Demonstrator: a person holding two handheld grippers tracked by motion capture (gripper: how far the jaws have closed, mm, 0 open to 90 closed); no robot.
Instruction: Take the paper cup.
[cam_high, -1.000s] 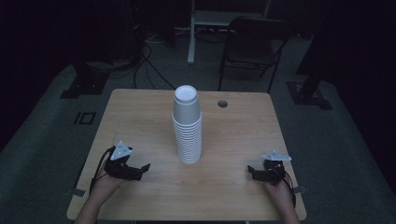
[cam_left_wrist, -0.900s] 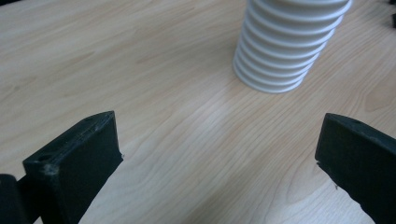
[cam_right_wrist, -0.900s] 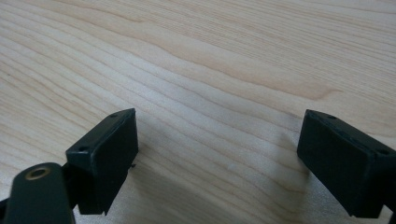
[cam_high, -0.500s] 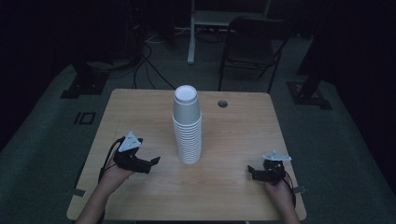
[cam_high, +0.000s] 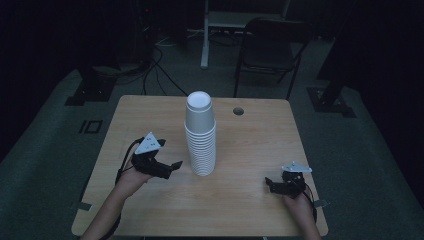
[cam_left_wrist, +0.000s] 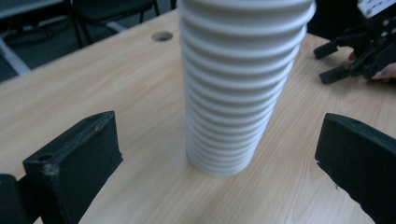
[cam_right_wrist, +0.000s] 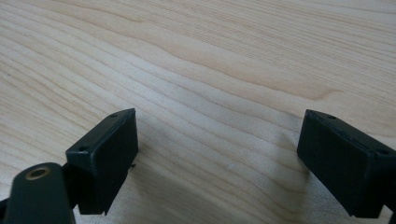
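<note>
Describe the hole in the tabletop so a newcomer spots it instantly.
Start at the wooden table, then the tall stack of white cups near its middle. Beyond the stack and to its right, near the far edge, sits the hole: a small dark round opening, the only break in the wood.

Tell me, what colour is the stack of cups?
White; the stack of cups shows best in the left gripper view.

One stack of cups (cam_high: 200, 135), cups too many to count; one surface (cam_high: 250, 200); two grippers (cam_high: 167, 167) (cam_high: 272, 184); one chair (cam_high: 270, 47).
</note>
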